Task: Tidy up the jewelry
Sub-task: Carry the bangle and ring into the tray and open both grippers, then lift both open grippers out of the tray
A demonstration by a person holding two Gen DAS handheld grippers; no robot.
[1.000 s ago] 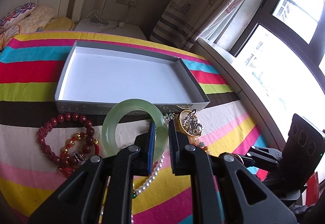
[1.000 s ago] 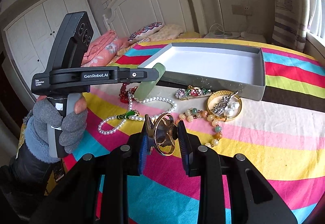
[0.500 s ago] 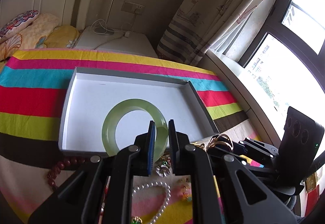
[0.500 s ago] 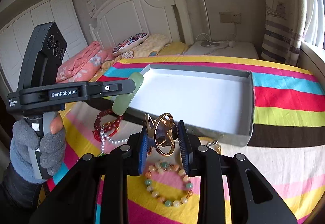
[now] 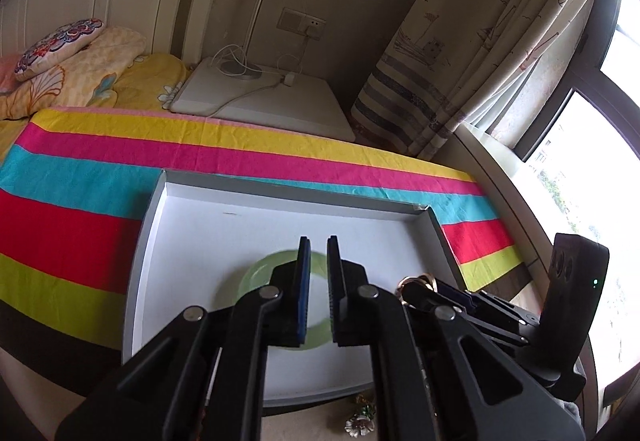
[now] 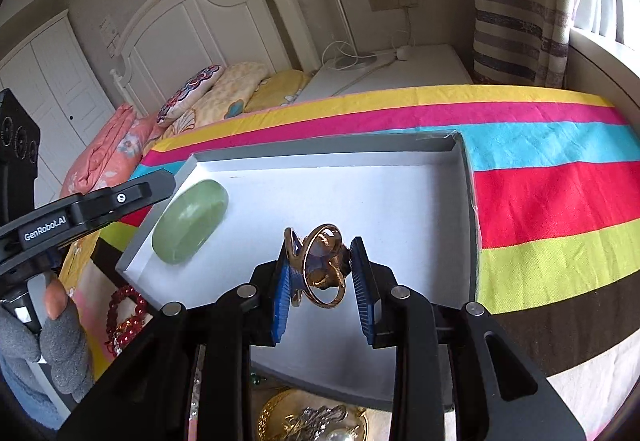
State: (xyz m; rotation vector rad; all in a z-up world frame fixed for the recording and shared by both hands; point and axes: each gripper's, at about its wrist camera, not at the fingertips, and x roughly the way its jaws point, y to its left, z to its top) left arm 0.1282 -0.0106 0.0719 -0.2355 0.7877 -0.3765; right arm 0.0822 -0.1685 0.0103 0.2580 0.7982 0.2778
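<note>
— So where's the bangle (image 6: 189, 221)?

— Over the tray (image 5: 208, 237), near its left wall, pinched by the rim in the left hand-held gripper (image 5: 316, 289), whose jaws are closing on it.

— And the right hand-held gripper (image 6: 325, 281)?

— Partly open, its jaws opening, with a gold brooch (image 6: 322, 265) standing between the blue pads above the tray floor.

— Anything left outside?

— Red beads (image 6: 122, 311) on the striped cloth (image 6: 552, 201), left of the tray; gold pieces (image 6: 312, 419) below its near edge.

The left tool (image 5: 316, 281) hangs over the white tray (image 5: 224, 241), its jaws closing on the rim of a green bangle (image 5: 260, 273). The right tool (image 5: 432, 287) holds gold jewelry (image 5: 416, 281) just beside it.
</note>
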